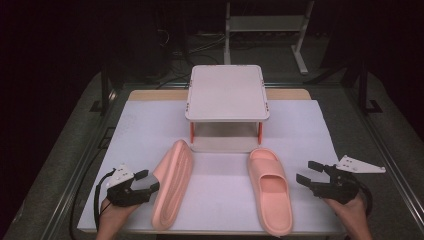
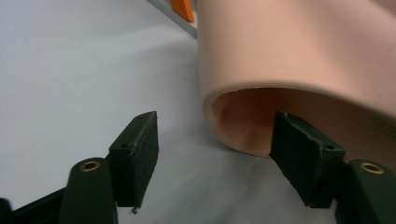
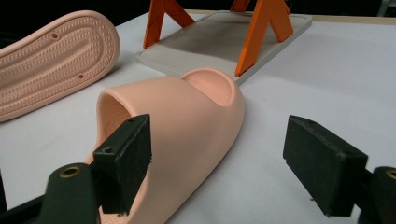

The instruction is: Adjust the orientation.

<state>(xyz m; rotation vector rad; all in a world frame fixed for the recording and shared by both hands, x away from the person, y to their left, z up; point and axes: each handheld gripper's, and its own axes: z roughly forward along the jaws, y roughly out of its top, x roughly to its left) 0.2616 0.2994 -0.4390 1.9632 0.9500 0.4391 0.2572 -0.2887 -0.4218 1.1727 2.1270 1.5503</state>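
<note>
Two pink slippers lie on the white sheet. The left slipper (image 1: 172, 182) is tipped on its side with its sole facing right. My left gripper (image 1: 148, 181) is at its strap side, open. In the left gripper view the strap's edge (image 2: 233, 93) sits between the spread pads (image 2: 135, 154) of that gripper (image 2: 215, 149), and neither pad presses on it. The right slipper (image 1: 270, 187) rests upright. My right gripper (image 1: 306, 171) is just right of it, open. In the right gripper view this gripper (image 3: 217, 158) has its jaws wide, with the slipper (image 3: 187, 116) ahead and to the left.
A small white two-level rack (image 1: 227, 92) on orange legs stands behind the slippers, and its lower plate (image 3: 205, 42) lies near the right slipper's toe. The white sheet (image 1: 150, 125) covers the table up to its edges. The surroundings are dark.
</note>
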